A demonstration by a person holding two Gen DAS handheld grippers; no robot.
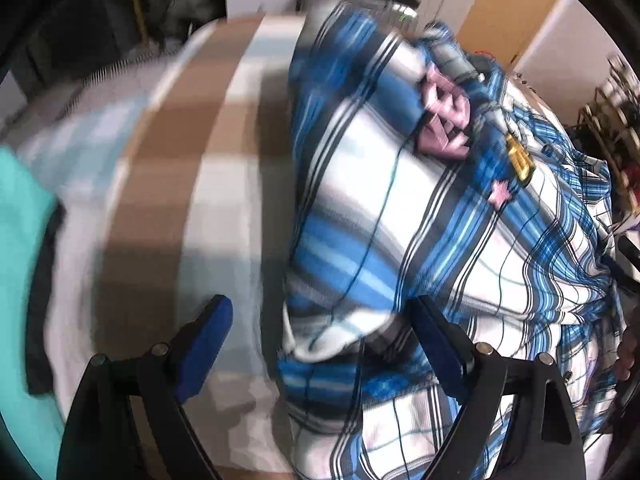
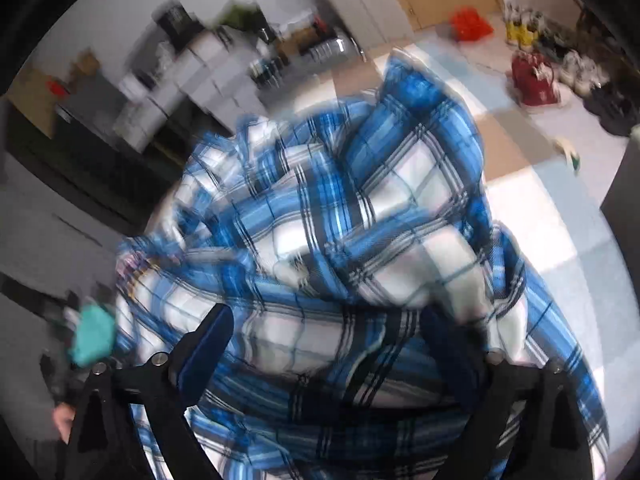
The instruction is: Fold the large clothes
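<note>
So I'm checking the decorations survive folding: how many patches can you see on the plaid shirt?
3 on the plaid shirt: a large pink patch near its top, a yellow patch to its lower right, and a small pink star below. Folds may hide more.

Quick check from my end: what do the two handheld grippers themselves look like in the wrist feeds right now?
Both look the same build. The left gripper has two black angular arms with round silver pivot pins, each ending in a blue finger pad. The right gripper shows the same black linkage, silver pins and blue pads. No cables or markings show on either; motion blur hides finer detail.
</note>
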